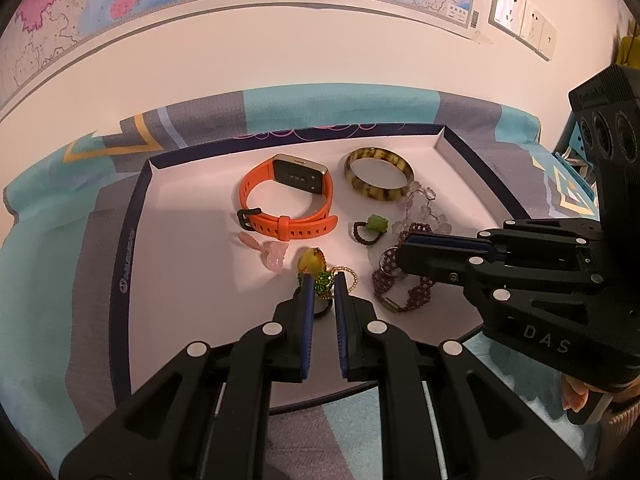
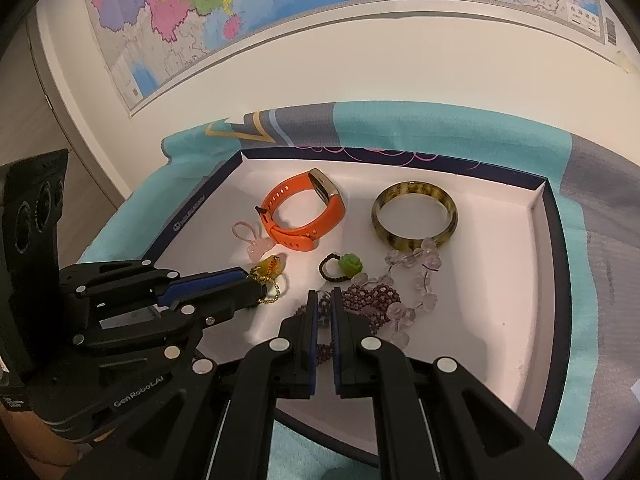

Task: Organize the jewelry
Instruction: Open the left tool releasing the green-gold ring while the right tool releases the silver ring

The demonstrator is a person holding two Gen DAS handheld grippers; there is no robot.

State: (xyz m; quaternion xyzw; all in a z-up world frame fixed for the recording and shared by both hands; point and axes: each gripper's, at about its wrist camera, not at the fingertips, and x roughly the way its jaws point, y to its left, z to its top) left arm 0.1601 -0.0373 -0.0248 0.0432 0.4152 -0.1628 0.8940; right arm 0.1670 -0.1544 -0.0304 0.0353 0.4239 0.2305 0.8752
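Left wrist view: both grippers clamped on tangled pieces, sorting half done

Left wrist view shows your left gripper [image 1: 323, 280] closed narrowly on the green-and-gold charm [image 1: 324, 280] with its gold ball chain, just below the amber pendant [image 1: 310, 260]. Your right gripper [image 2: 325, 300] is pinched on the purple beaded bracelet [image 2: 372, 300], which lies tangled with the clear crystal bead strand [image 2: 420, 280].

Judging by the layout, the orange smartwatch [image 1: 288, 204], the tortoiseshell bangle [image 1: 378, 174], the green-flower ring [image 1: 372, 229] and the pink charm [image 1: 266, 250] already lie apart from one another inside the white box lid [image 1: 180, 280]. What looks left for you is freeing the purple bracelet from the crystal strand and giving the charm its own spot.

Readable writing: "DAS" on the right gripper's body, "GenRobot.AI" on the left one seen from the right wrist. A logo on the lid's dark rim and the wall map's [image 2: 200, 20] labels are too small to read
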